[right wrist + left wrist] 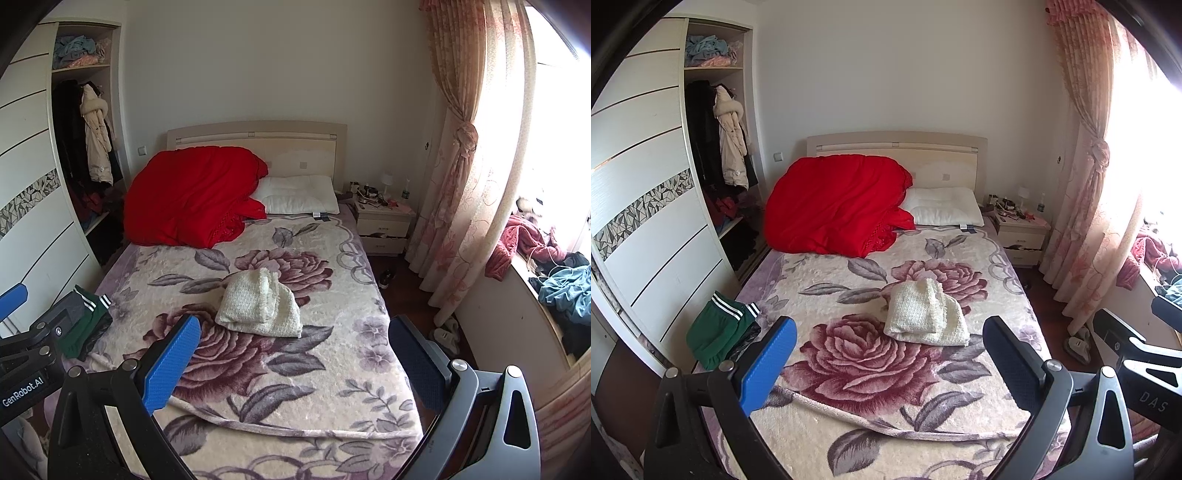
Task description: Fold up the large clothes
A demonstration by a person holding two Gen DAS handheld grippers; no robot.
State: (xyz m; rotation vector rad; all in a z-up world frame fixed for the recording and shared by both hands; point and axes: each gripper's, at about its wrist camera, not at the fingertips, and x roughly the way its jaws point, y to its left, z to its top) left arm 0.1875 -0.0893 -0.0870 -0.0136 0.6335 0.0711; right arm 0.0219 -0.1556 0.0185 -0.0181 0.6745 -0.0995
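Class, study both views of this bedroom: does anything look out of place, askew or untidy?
Yes. The bedside cabinet's lower drawer hangs partly open. A red quilt is heaped against the headboard, not spread flat. Green striped trousers lie crumpled at the bed's left edge.

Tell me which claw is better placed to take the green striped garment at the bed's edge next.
Probably the left claw. The green garment with white stripes lies at the left edge of the floral blanket, beside its blue finger. The right claw would have to cross over. Both are open and empty.
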